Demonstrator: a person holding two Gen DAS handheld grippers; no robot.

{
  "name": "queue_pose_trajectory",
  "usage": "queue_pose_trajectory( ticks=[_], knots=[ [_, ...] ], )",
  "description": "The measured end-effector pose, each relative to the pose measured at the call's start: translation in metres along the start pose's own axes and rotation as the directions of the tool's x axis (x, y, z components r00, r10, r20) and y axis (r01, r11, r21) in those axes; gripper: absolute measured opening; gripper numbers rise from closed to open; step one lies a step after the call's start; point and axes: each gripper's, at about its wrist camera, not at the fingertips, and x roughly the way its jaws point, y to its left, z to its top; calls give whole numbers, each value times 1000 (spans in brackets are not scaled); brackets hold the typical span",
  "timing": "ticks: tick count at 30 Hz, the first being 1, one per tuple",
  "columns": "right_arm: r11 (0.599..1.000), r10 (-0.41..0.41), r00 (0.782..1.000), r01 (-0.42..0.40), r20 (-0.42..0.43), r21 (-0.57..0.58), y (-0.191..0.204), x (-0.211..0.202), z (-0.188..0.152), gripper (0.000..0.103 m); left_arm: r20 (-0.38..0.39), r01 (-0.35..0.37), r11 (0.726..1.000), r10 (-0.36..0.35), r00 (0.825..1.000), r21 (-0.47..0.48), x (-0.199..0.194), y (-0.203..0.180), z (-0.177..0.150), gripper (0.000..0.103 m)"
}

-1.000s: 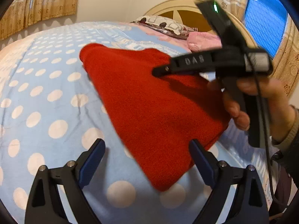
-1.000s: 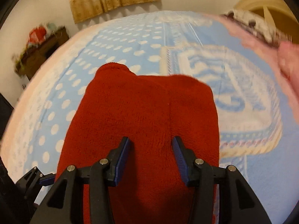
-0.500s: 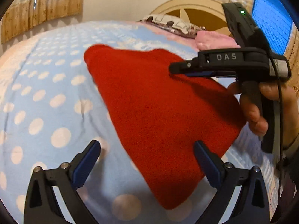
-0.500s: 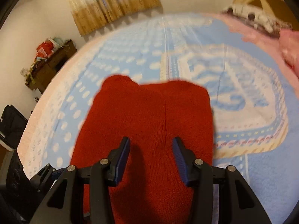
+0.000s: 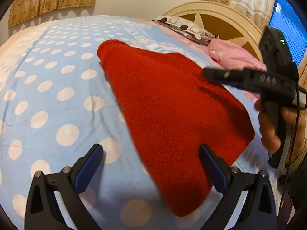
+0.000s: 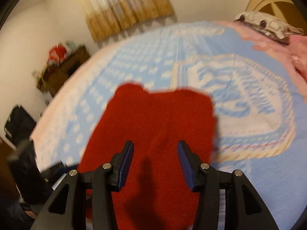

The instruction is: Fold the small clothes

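A red knitted garment (image 5: 172, 111) lies flat and folded on the blue polka-dot bedspread (image 5: 48, 95). My left gripper (image 5: 151, 164) is open and empty, hovering above the garment's near corner. My right gripper (image 6: 155, 159) is open and empty, held above the middle of the garment (image 6: 153, 126). The right gripper also shows in the left wrist view (image 5: 211, 74), held in a hand above the garment's right side.
A pink cloth (image 5: 230, 55) and a patterned pillow (image 5: 184, 26) lie by the cream headboard (image 5: 214, 13). A wooden cabinet (image 6: 61, 71) stands off the bed's far left. Curtains (image 6: 124, 7) hang on the wall.
Both grippers have lifted up and back from the garment, which now looks smaller in the right wrist view. The garment has stayed flat on the bed.
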Motion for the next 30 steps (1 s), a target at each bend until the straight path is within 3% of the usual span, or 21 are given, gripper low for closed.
queue_pose_trajectory(
  ticks=[5,9,12,18,25,30],
  knots=[
    [992,-38,998,45,-53,122,-47,11,5,51,4,34,999,-34,999,-31,3,3,0,102],
    [984,44,994,-26,-103,175,-63,32,4,52,24,108,991,-107,994,-83,3,6,2,102],
    [976,96,990,-73,-104,205,-70,47,6,68,3,77,995,-77,997,-70,8,2,1,102],
    [963,127,985,-93,-120,253,-78,72,5,71,-21,12,1000,-12,1000,-8,13,-11,1,103],
    [970,112,989,-88,-99,226,-78,87,12,71,-30,5,1000,-5,1000,-1,14,-11,0,103],
    [955,198,975,-169,-97,246,-86,91,12,72,-32,9,1000,-9,999,-3,16,-11,0,103]
  ],
)
